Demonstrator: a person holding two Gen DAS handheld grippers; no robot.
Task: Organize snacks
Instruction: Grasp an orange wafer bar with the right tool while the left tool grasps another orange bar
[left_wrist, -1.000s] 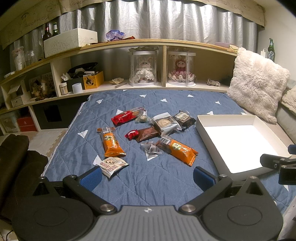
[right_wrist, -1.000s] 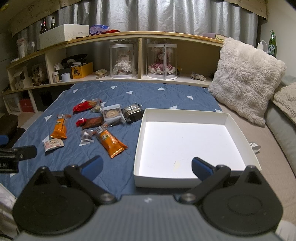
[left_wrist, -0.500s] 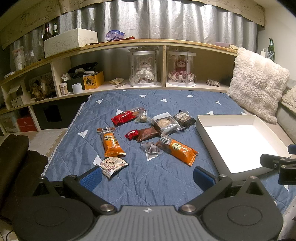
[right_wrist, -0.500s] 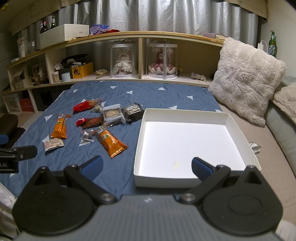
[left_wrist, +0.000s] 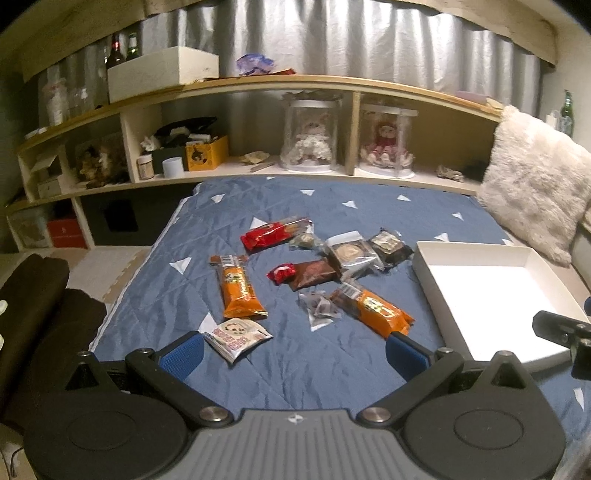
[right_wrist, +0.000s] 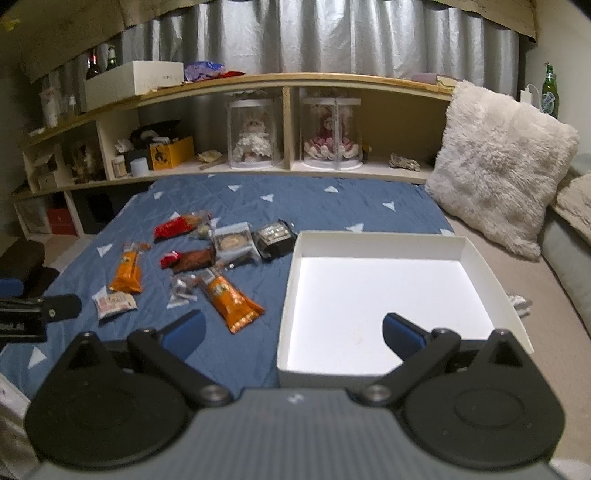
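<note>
Snacks lie scattered on the blue quilted bedspread (left_wrist: 236, 373) in the left wrist view: two orange wrapped bars (left_wrist: 239, 288) (left_wrist: 371, 307), a red packet (left_wrist: 266, 235), a brown one (left_wrist: 312, 274), a round cookie in clear film (left_wrist: 349, 253) and a small white pouch (left_wrist: 236, 334) nearest the left gripper (left_wrist: 293, 354). Its jaws stand spread wide and hold nothing. These wrappers look light, crinkly and slick, so a pinch across the middle or a sealed end seems safest; the cookie may crack under pressure. The soft quilt will give beneath the fingertips.

From the right wrist view, the right gripper (right_wrist: 293, 332) hangs released above the near wall of the white cardboard tray (right_wrist: 380, 242), which contains nothing. The snacks sit just left of it. Behind are a wooden shelf (right_wrist: 258, 83) with two cased dolls, grey curtains and a fluffy cushion (right_wrist: 495, 162).
</note>
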